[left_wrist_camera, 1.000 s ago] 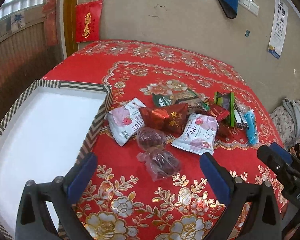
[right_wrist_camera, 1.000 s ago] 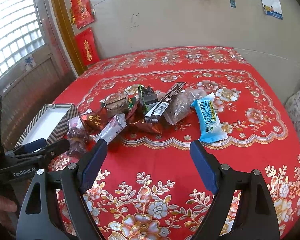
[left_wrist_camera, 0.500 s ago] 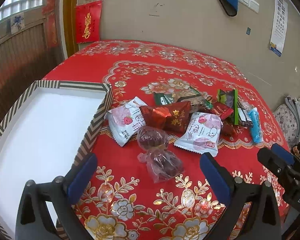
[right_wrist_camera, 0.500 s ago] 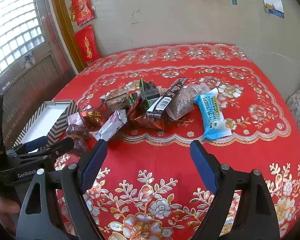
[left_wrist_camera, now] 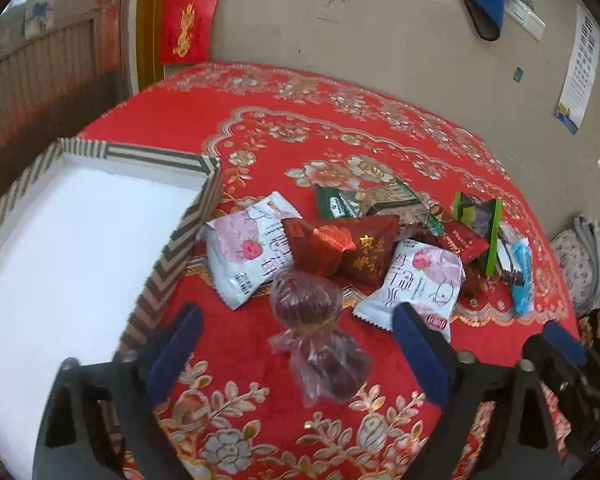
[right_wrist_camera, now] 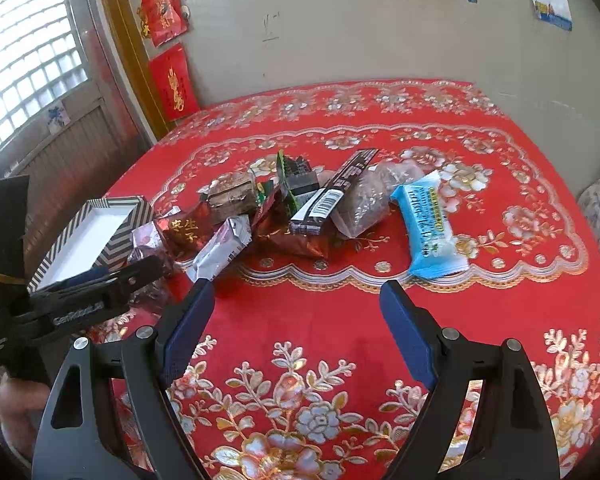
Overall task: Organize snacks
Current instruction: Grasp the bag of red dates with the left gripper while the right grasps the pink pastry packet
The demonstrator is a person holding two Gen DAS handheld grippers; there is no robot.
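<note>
A pile of wrapped snacks lies on a red floral tablecloth. Nearest my left gripper are two clear-wrapped dark red date sweets, lying between its open fingers. Behind them are a pink-white packet, a dark red packet and another pink-white packet. A white box with a striped rim stands to the left. My right gripper is open and empty, short of a blue packet, a black bar and a silver packet.
The table stands against a beige wall with red hangings. A window grille is at the left. The left gripper shows in the right wrist view. The right gripper's tip shows in the left wrist view. Floral cushions lie beyond the right edge.
My left gripper has moved forward and down, so the clear-wrapped date sweets now lie between its fingers. My right gripper has drifted slightly closer to the pile.
</note>
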